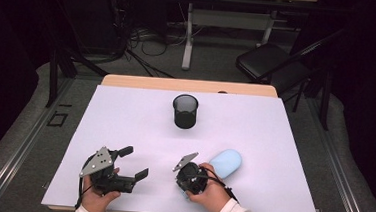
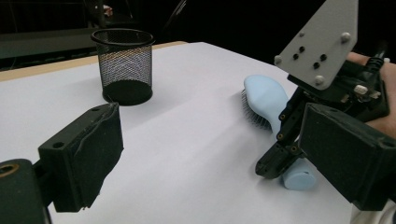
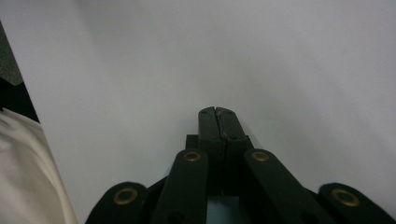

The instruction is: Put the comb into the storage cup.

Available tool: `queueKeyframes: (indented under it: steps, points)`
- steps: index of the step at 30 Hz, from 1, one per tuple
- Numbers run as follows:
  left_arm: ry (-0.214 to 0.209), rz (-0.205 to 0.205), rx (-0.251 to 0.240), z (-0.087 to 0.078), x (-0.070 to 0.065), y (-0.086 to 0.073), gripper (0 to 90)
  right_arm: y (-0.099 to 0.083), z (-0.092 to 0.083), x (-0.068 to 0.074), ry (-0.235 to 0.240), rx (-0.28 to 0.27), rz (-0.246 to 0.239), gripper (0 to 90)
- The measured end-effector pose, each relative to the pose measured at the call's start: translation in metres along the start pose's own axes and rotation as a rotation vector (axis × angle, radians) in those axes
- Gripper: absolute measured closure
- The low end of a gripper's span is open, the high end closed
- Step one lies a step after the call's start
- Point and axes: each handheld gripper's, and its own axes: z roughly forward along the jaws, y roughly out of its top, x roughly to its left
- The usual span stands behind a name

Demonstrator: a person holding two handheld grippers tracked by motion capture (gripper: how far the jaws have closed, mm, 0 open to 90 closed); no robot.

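Observation:
A light blue hairbrush (image 1: pixel 225 163) lies bristles down on the white table top (image 1: pixel 125 116), right of centre near the front. In the left gripper view the brush (image 2: pixel 264 95) has its handle end pointing at me. My right gripper (image 1: pixel 188 182) is held over that handle with its jaws pressed together and nothing between them (image 3: pixel 218 114); its tip (image 2: pixel 268 168) sits beside the handle end. My left gripper (image 1: pixel 136 162) rests at the front left, jaws wide apart and empty (image 2: pixel 210 154), facing the brush.
A black mesh cup (image 1: pixel 185 112) stands upright at the middle back of the table (image 2: pixel 123 65). Beyond the table are a folding chair (image 1: pixel 269 61), another desk's legs (image 1: pixel 188 41) and floor cables. A white sleeve (image 3: pixel 28 177) borders the right gripper view.

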Motion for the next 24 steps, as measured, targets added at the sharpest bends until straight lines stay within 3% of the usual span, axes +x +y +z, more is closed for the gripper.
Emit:
queueKeyframes:
  steps: [10, 17, 24]
  points:
    - [0.006, -0.003, 0.002, 0.000, 0.000, 0.000, 6.7, -0.019, -0.011, 0.007, -0.009, -0.007, -0.014, 90.0]
    - [0.006, -0.004, 0.007, 0.000, 0.000, 0.000, 6.7, -0.035, -0.020, 0.012, -0.041, -0.008, -0.040, 90.0]
    - [0.010, -0.005, 0.008, 0.000, 0.000, 0.000, 6.7, -0.049, -0.029, 0.010, -0.051, -0.015, -0.011, 90.0]
